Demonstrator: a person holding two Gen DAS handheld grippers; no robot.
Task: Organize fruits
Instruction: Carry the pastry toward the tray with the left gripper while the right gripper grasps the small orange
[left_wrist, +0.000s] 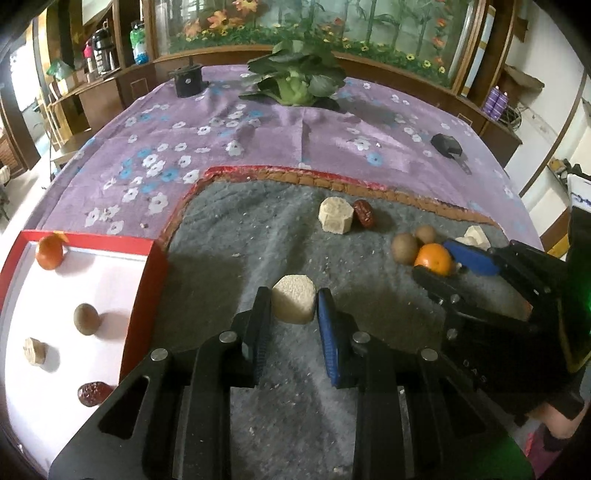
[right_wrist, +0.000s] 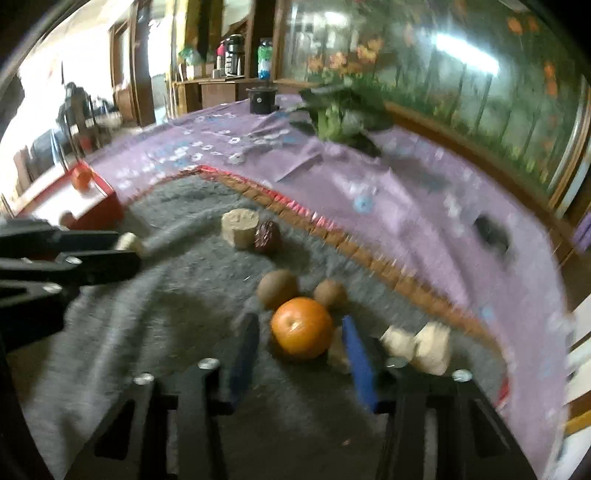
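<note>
Grey mat (left_wrist: 229, 236) btwn tray (left_wrist: 142, 280) & fruit cluster (left_wrist: 413, 247) open; cake (left_wrist: 336, 216)/date (left_wrist: 365, 213) block far side.

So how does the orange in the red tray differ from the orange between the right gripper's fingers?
The tray orange sits in the far corner of the red tray, clear of both grippers; the mat orange lies on the grey mat between the right gripper fingers, among other pieces. The pads aren't pressing it. Both are round and orange.

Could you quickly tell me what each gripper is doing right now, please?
Left gripper: closed on the pale hexagonal block.
Right gripper: open, fingers on either side of the orange, not yet pressing on it.
</note>
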